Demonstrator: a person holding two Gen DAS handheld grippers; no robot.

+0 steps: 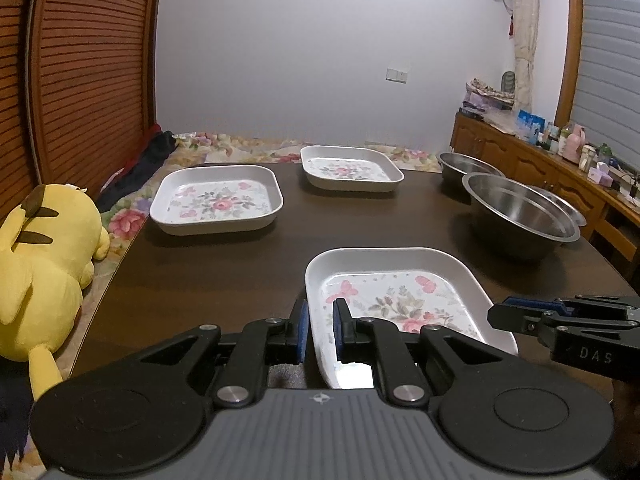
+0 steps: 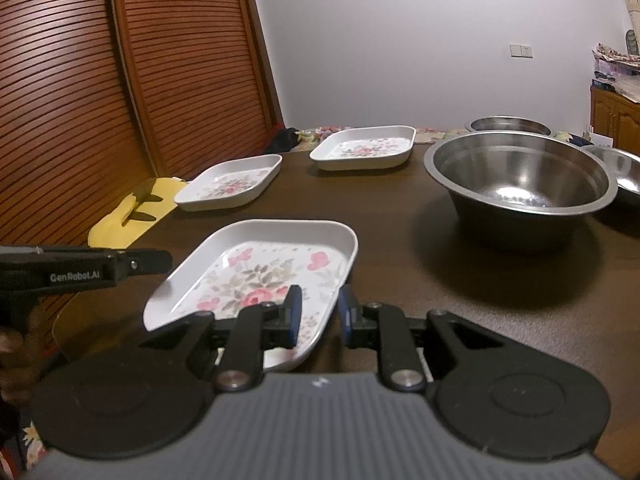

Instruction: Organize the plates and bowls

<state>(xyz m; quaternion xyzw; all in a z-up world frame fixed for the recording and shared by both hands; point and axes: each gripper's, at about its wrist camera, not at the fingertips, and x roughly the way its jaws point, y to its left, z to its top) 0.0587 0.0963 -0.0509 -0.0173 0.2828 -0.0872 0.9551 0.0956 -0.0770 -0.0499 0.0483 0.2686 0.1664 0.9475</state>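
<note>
A white square plate with a flower print is nearest to me on the dark wooden table. My left gripper is shut on its left rim, and my right gripper is shut on its right rim. Each gripper also shows in the other's view, the right gripper and the left gripper. Two more flowered plates lie farther off, one at the left and one at the back. Three steel bowls stand on the right: a large one, one behind it, and one at the edge.
A yellow plush toy lies off the table's left edge on a flowered cover. Wooden louvred doors stand along the left. A wooden cabinet loaded with small items runs along the right wall.
</note>
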